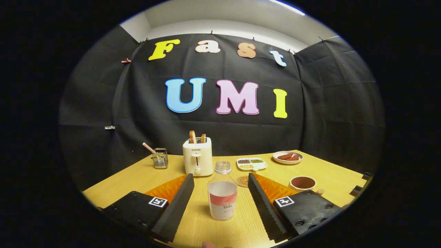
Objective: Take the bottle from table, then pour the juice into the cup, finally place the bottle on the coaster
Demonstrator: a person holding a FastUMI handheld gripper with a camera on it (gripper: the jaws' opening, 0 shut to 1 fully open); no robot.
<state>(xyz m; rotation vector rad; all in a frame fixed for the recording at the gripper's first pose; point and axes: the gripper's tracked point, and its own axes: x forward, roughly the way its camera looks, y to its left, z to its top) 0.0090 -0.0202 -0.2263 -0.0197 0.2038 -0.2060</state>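
A clear plastic bottle (pixel 222 193) with a pale label stands upright on the wooden table (pixel 165 172), its cap off. It sits between my two fingers, with a gap on each side. My gripper (pixel 220 179) is open and touches nothing. A round brown coaster (pixel 243 181) lies just behind the bottle, partly hidden by the right finger (pixel 263 203). A brown cup (pixel 302 183) stands beyond the right finger, with a small cork-like cap (pixel 320 191) beside it.
A white toaster (pixel 197 156) holding bread stands beyond the bottle. To its left stands a glass holder (pixel 160 158) with a utensil. A divided dish (pixel 252 164) of grains and a plate (pixel 287 157) of reddish food sit at the back right.
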